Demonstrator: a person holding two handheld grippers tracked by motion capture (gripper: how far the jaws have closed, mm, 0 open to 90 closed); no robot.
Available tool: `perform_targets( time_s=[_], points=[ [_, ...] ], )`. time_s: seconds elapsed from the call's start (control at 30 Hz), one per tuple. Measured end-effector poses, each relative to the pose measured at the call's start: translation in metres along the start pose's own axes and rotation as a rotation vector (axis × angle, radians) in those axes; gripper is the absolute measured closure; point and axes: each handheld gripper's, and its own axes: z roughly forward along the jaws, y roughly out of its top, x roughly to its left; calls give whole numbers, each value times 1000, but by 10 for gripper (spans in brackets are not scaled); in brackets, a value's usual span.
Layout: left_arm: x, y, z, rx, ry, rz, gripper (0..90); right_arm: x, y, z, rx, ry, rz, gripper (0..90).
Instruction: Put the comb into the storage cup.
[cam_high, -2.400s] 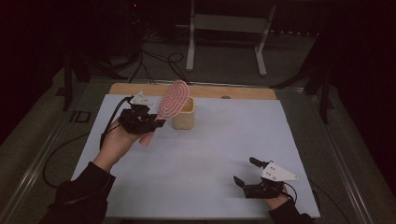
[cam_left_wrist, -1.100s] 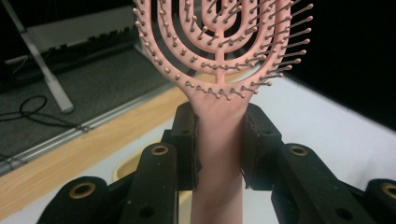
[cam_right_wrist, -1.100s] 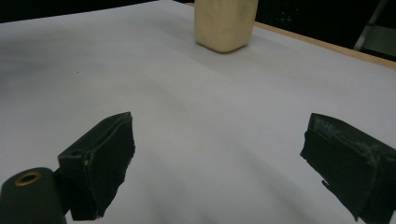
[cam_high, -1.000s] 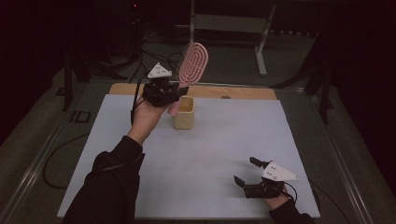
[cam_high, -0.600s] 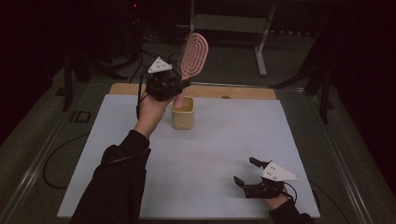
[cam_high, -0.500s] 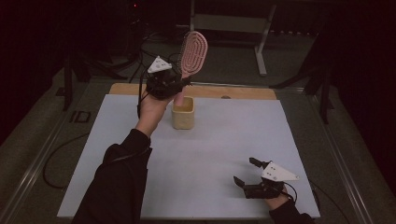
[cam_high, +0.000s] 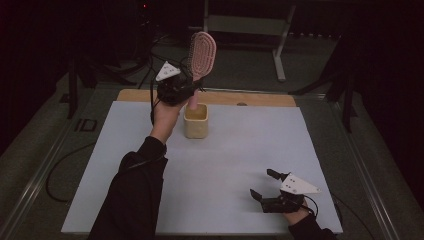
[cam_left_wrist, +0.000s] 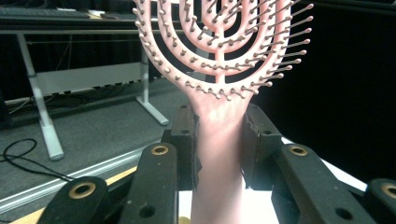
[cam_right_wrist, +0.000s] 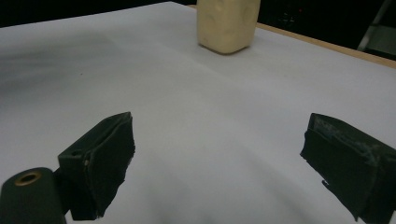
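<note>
The left gripper (cam_left_wrist: 218, 140) has its two black jaws clenched on the handle of a pink hairbrush (cam_left_wrist: 219, 88), the pads pressing it from either side just below where the handle widens into the bristled head; the brush stands upright, its concentric loops of bristles facing the gripper's camera. In the high view that same left gripper (cam_high: 186, 92) is raised above the far part of the table, the hairbrush (cam_high: 202, 52) rising from it with its head uppermost, and the lower end of the handle hangs just over the open mouth of a cream-coloured cup (cam_high: 196, 120); whether it touches the rim cannot be told. The right gripper (cam_right_wrist: 219, 168) has its jaws released and wide apart with nothing between them, held low over bare sheet, and the cup (cam_right_wrist: 228, 24) stands well ahead of it. In the high view the right gripper (cam_high: 264, 185) sits near the table's near right corner, well apart from the cup. The table is covered by a pale, plain white sheet (cam_high: 235, 170), with a strip of wooden edge (cam_high: 260, 99) showing along its far side. Around it the room is dark: grey floor (cam_high: 310, 65) beyond the table, a light metal stand (cam_high: 245, 25) with angled legs at the back, and black cables (cam_high: 155, 45) trailing across the floor at the left.
</note>
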Motion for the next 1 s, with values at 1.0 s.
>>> perform_targets(
  time_s=[1.0],
  points=[
    [14,-62,24,-65,21,9,701,1,-1,2,6,16,6,90]
  ],
)
